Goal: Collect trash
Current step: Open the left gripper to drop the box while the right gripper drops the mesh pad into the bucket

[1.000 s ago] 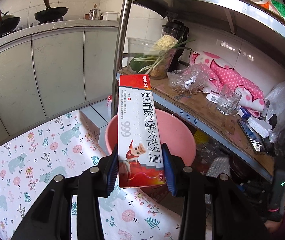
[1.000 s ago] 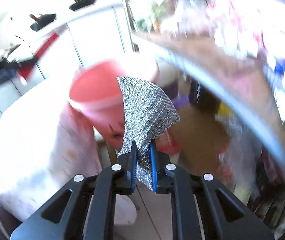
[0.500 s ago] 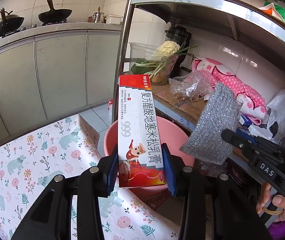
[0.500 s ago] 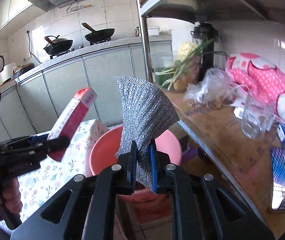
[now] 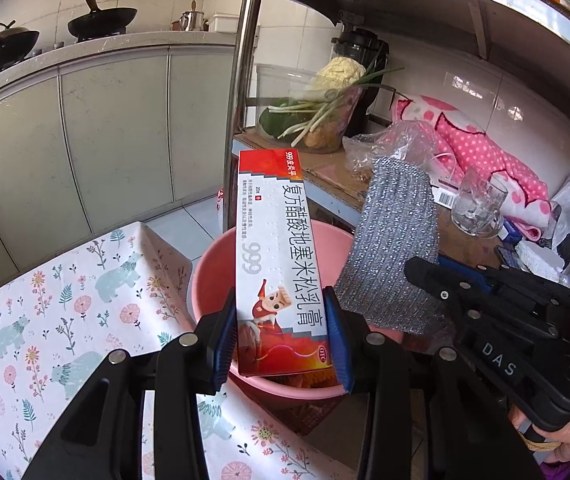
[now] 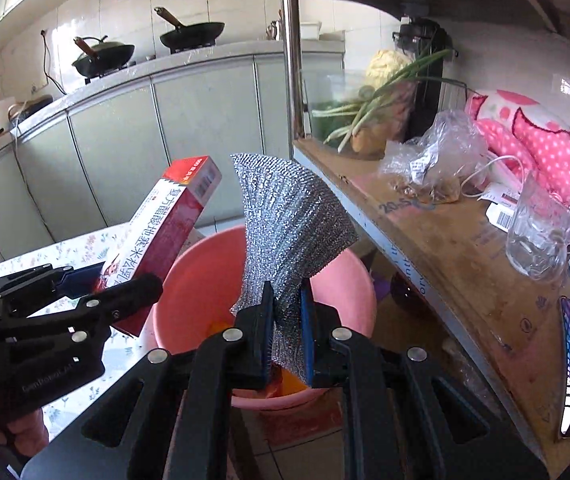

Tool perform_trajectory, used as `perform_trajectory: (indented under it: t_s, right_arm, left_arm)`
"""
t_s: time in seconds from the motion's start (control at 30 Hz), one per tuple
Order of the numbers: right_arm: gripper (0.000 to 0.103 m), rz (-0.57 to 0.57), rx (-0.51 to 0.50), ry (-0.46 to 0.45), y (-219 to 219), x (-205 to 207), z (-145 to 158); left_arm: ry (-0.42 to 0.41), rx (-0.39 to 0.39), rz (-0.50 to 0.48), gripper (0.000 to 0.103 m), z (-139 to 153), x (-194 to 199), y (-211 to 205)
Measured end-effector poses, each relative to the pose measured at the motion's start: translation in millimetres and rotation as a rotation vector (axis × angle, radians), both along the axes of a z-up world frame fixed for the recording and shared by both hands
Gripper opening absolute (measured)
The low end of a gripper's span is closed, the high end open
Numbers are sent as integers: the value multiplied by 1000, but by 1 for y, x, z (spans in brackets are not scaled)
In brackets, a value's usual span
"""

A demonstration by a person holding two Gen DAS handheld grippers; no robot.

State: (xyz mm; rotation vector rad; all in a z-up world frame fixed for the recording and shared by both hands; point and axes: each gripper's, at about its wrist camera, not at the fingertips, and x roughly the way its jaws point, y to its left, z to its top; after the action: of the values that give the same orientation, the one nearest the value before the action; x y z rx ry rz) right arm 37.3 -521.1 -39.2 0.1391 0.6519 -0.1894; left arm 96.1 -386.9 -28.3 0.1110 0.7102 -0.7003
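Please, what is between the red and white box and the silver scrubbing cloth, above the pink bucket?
Nothing lies between the box and the silver cloth; in the right wrist view only the pink bucket interior shows through that gap.

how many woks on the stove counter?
2. A lidded wok on the left of the counter, an open wok with a wooden handle to its right. Others may sit outside the frame.

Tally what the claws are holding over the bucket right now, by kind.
Box: 1, in the left claw
Silver cloth: 1, in the right claw
Total: 2, both above the pink bucket
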Motion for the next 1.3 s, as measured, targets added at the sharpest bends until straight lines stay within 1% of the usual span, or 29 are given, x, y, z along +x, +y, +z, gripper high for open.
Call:
perform_trajectory:
  t_s: [0.33, 0.73, 0.9, 1.07, 1.3]
  right_arm:
    - [12, 2, 4, 62, 1, 14, -20]
    - [13, 2, 4, 81, 2, 19, -29]
    - [18, -2, 5, 98, 3, 24, -31]
    - [21, -15, 19, 109, -1, 25, -34]
    - [26, -15, 23, 93, -3, 23, -32]
  left_arm:
    - [33, 36, -18, 40, -19, 8, -12]
    - [66, 62, -18, 40, -33, 11, -17]
    - [67, 70, -13, 41, -34, 11, -17]
    - [68, 56, -15, 44, -33, 12, -16]
    - [64, 43, -14, 46, -31, 12, -13]
